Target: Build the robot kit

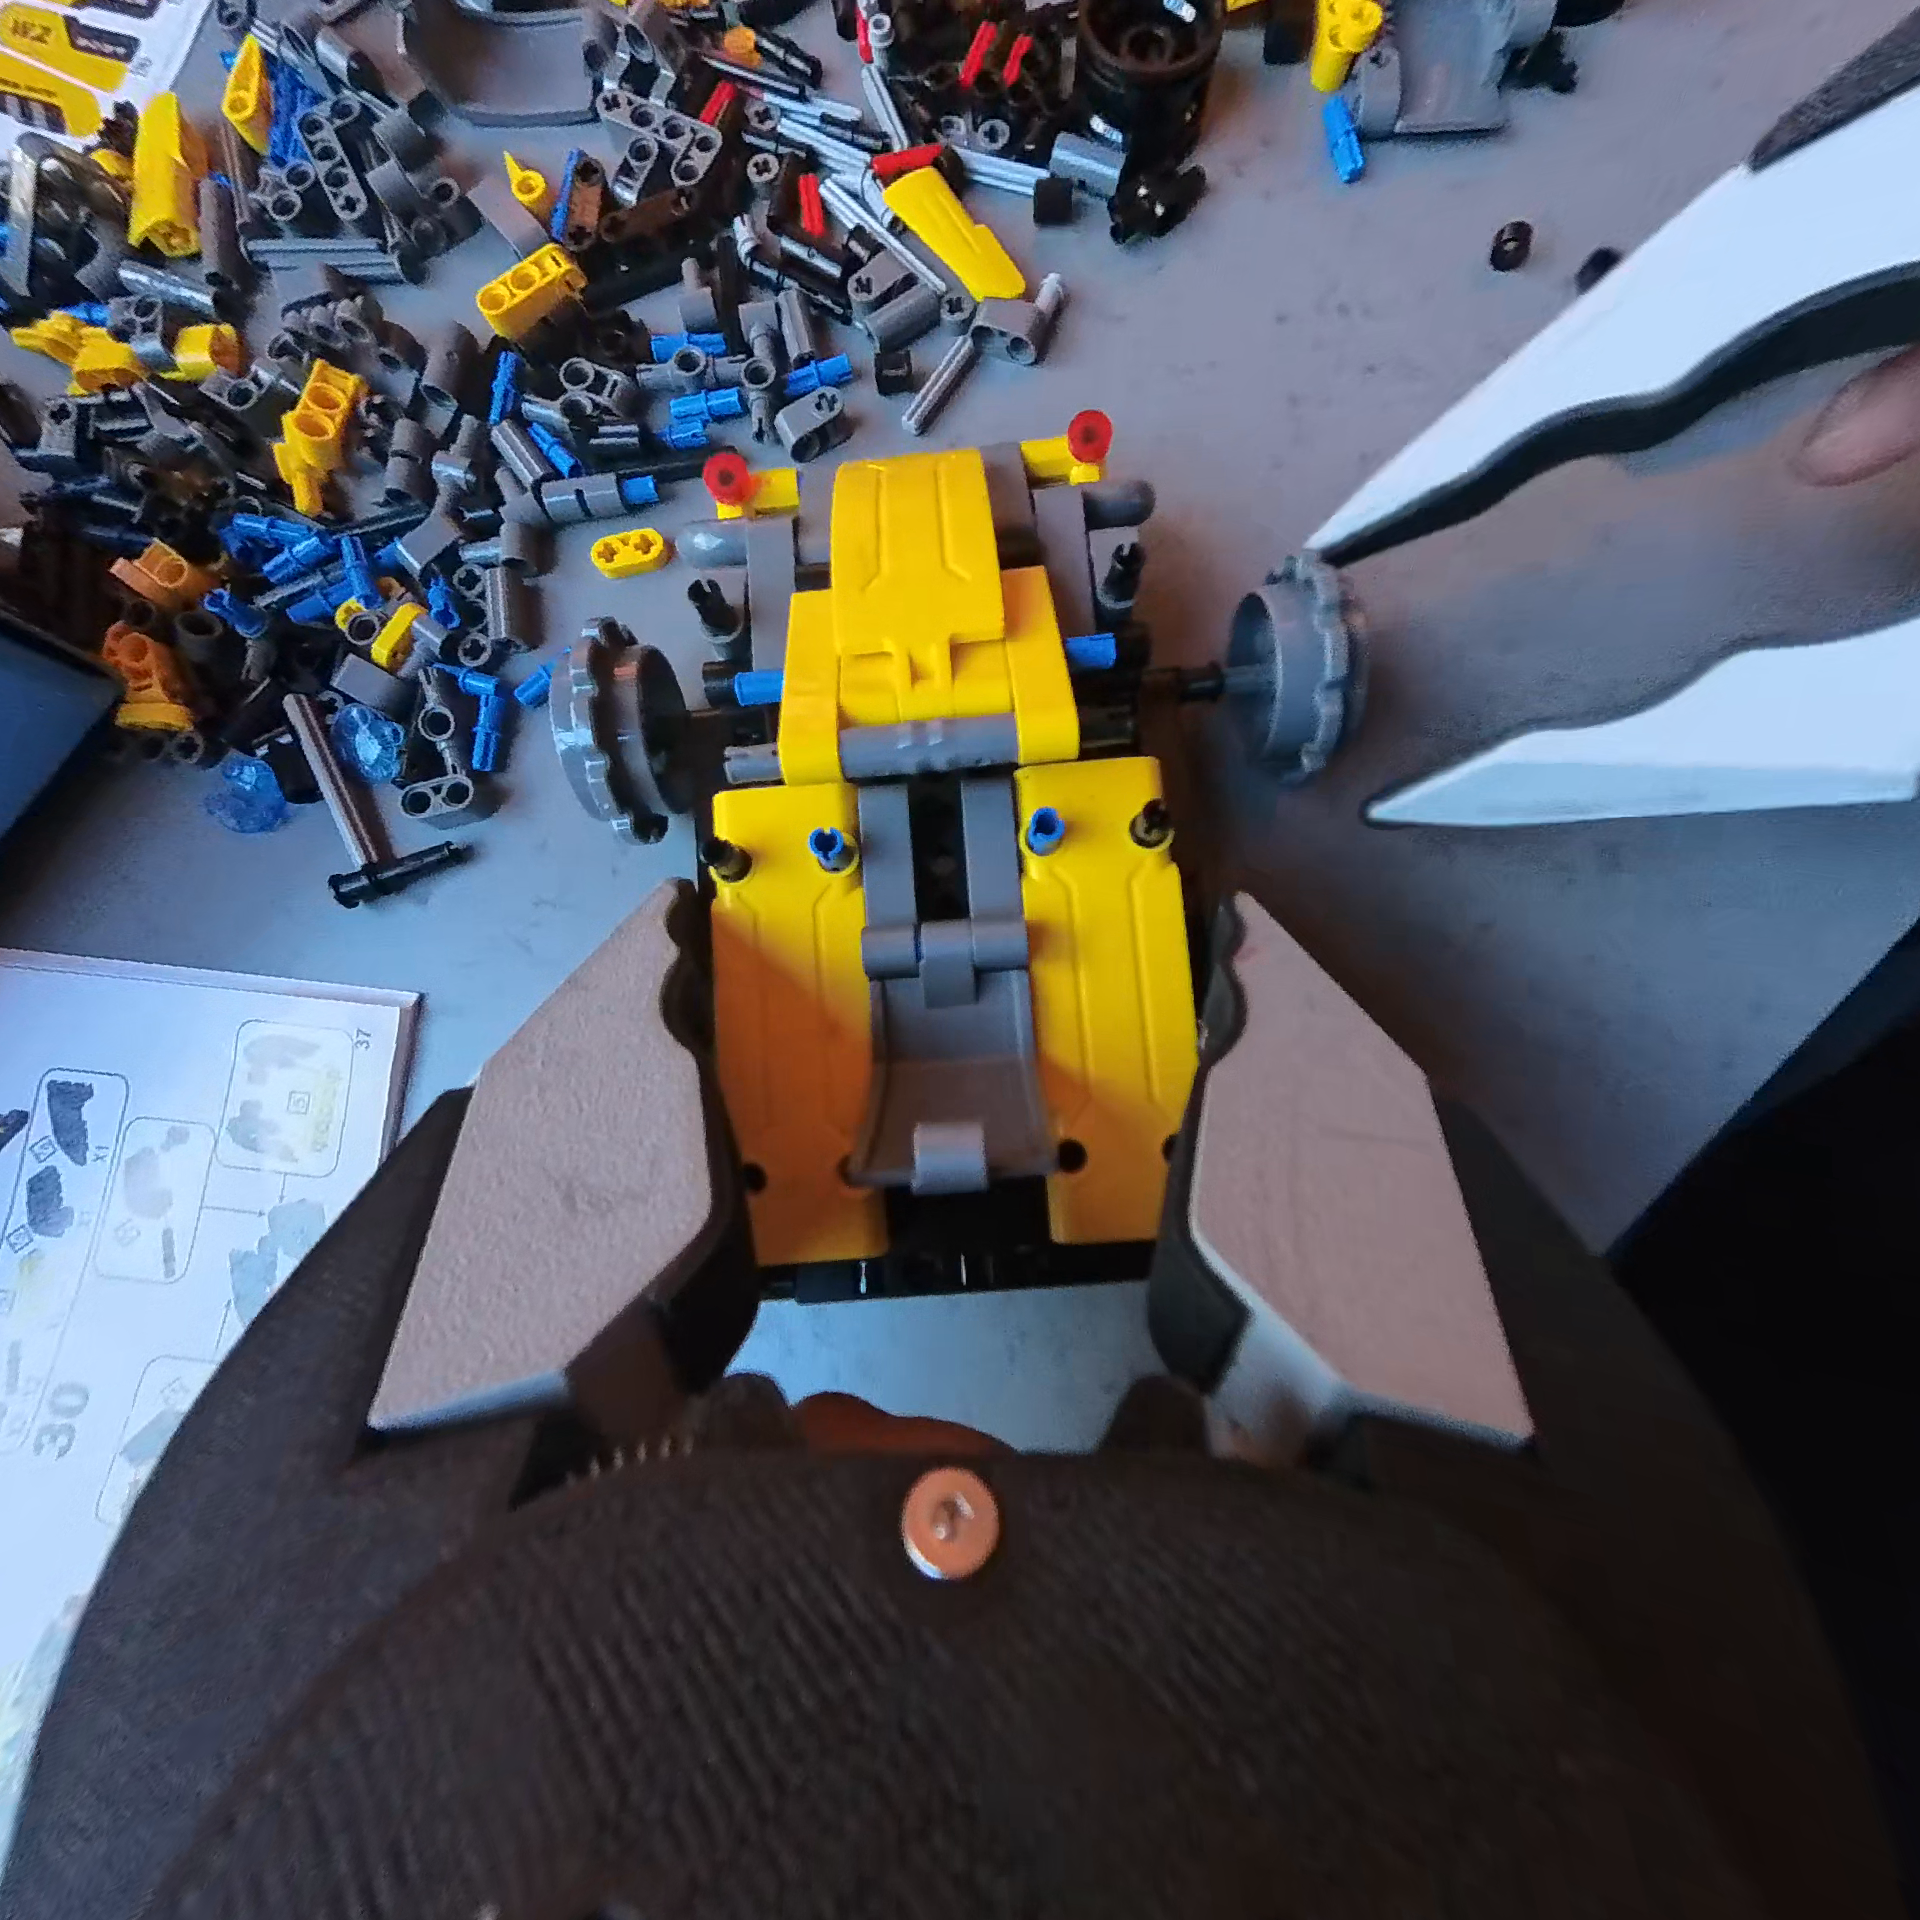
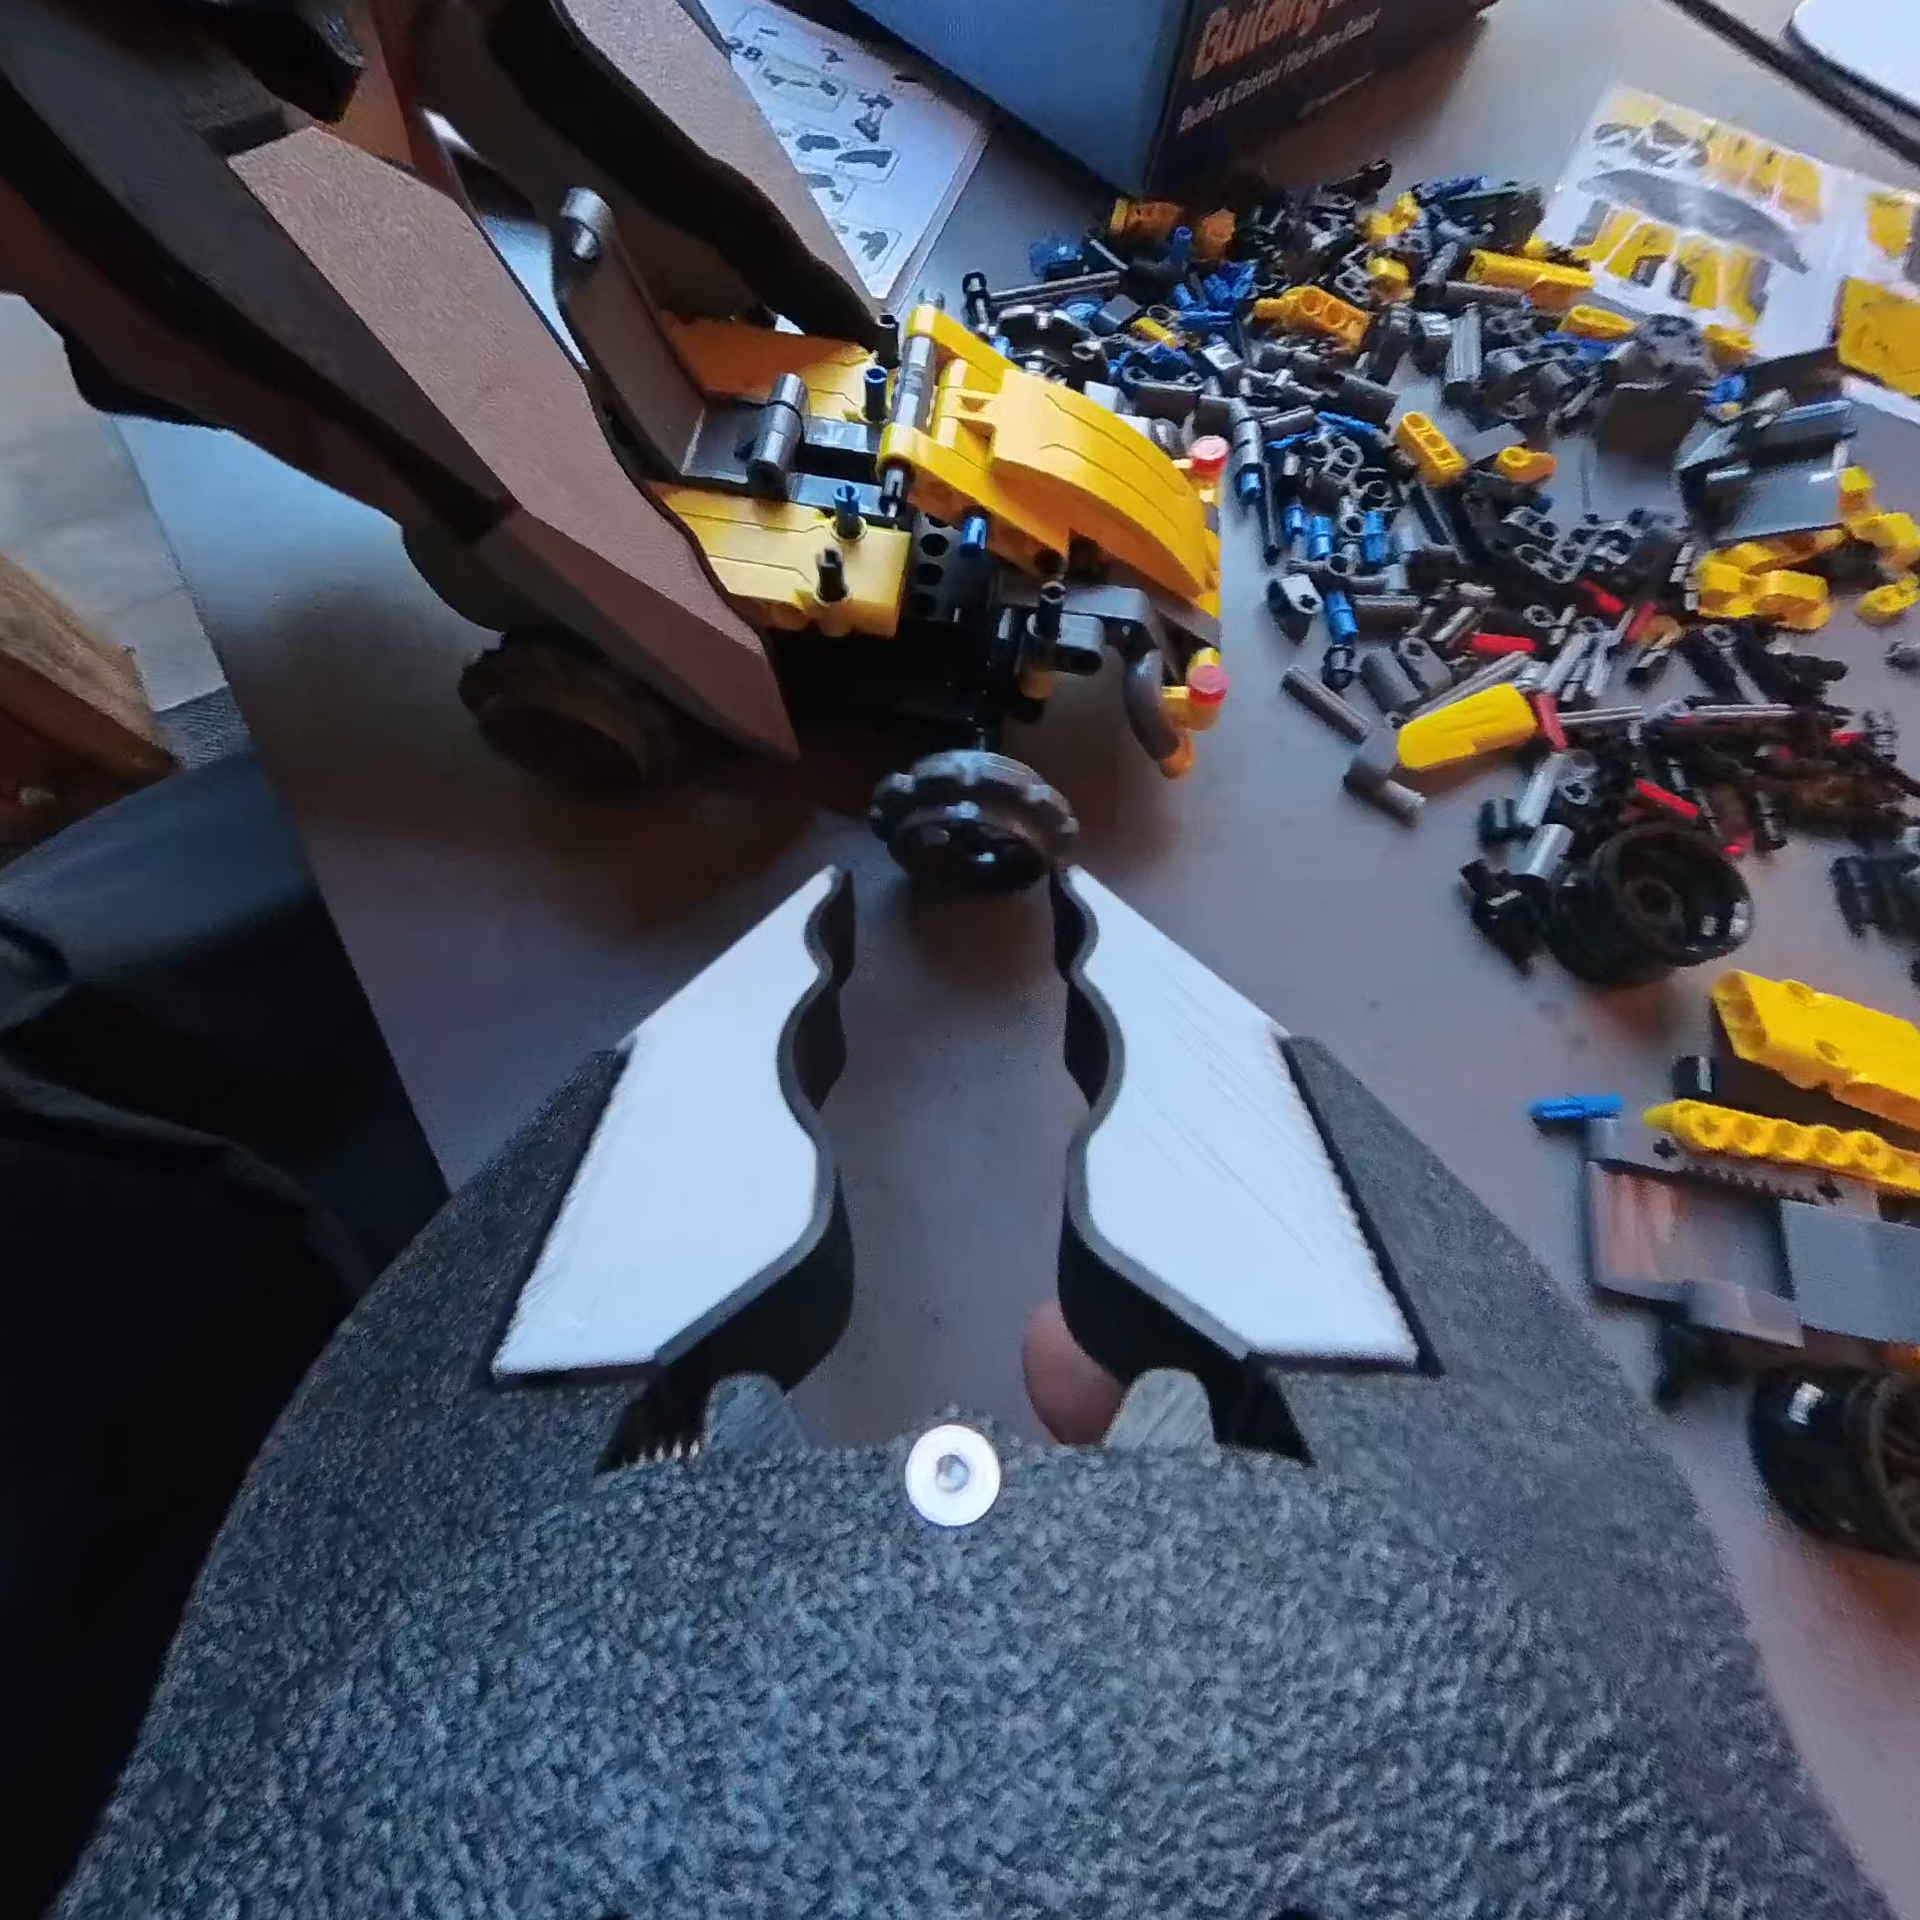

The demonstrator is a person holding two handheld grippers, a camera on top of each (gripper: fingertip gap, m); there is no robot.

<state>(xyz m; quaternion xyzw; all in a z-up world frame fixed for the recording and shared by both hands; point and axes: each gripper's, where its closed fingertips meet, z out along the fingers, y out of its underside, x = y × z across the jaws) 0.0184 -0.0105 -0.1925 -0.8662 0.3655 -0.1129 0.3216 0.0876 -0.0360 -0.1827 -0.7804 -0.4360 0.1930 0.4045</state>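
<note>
A yellow, grey and black brick-built vehicle (image 1: 940, 644) stands on the grey table. My left gripper (image 1: 956, 935), with brown fingers, is shut on the sides of its rear body. It also shows in the right wrist view (image 2: 831, 520), clamped on the vehicle (image 2: 1049, 457). A grey wheel hub (image 1: 1294, 665) sits on an axle on the vehicle's right side. My right gripper (image 2: 948, 883), with white fingers, is open, its tips either side of that hub (image 2: 971, 831). In the left wrist view the right gripper (image 1: 1345, 675) comes in from the right. Another hub (image 1: 608, 727) sits on the vehicle's left side.
A wide pile of loose bricks and pins (image 1: 468, 364) lies beyond and left of the vehicle. An instruction booklet (image 1: 156, 1143) lies near left. A dark box (image 2: 1195, 83), sticker sheets (image 2: 1714, 208), a black tyre (image 2: 1662, 904) and a part-built assembly (image 2: 1787, 1226) lie to the right. The table edge (image 1: 1714, 1143) runs near right. The part-built assembly (image 2: 1787, 1226) lies some 15 cm from my right tips, 20 cm from my left tips.
</note>
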